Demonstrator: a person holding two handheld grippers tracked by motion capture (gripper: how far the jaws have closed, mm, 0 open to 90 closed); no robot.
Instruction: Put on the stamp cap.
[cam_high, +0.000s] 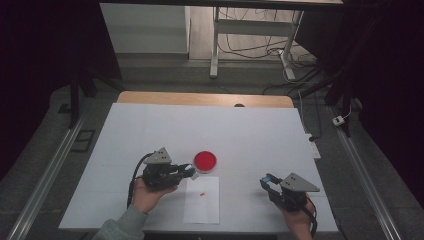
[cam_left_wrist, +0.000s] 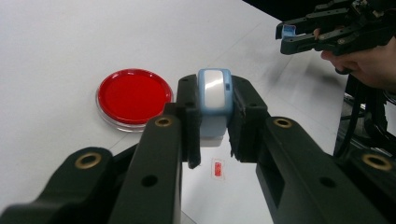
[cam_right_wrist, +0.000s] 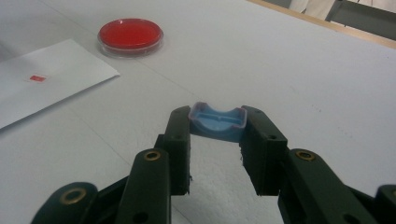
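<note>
**Cap off, stamp body ready**

My left gripper (cam_left_wrist: 212, 140) has its jaws pinching a smooth blue-and-white stamp body (cam_left_wrist: 214, 100) above the paper sheet (cam_high: 202, 200) near the worktop's (cam_high: 150, 125) front edge. My right gripper's (cam_right_wrist: 217, 154) jaws pinch its blue plastic cap (cam_right_wrist: 217, 120). The round red dish (cam_high: 205, 160) is still untouched, I think.

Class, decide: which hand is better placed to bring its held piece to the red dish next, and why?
Left. The left gripper, shut on a blue-and-white piece, hovers right beside the red dish; the right gripper sits much farther off.
</note>
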